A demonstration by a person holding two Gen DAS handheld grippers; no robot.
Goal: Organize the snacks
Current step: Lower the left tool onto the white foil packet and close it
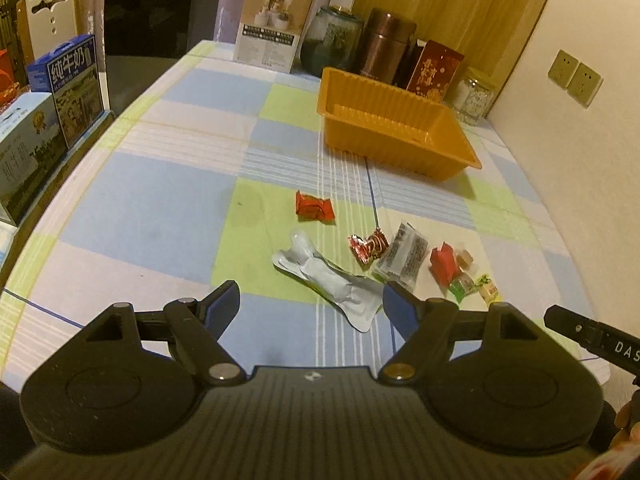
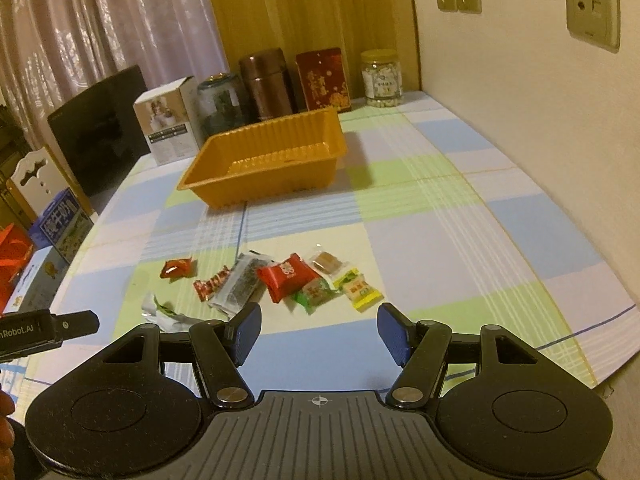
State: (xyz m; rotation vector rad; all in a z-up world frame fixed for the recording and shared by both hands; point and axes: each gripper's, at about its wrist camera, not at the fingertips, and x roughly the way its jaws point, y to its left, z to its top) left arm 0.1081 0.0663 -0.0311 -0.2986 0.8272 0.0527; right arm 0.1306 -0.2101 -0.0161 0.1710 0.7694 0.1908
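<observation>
Seven or so wrapped snacks lie loose at 12 o'clock, just ahead of both grippers; the orange tray beyond holds none. Left gripper and right gripper are wide apart, holding nothing. Take one wrapper at a time; pinch its crimped end.

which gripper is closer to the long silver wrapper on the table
Left. The left gripper hangs open right over the silver wrapper's near end; the right gripper sits open off to its right.
</observation>
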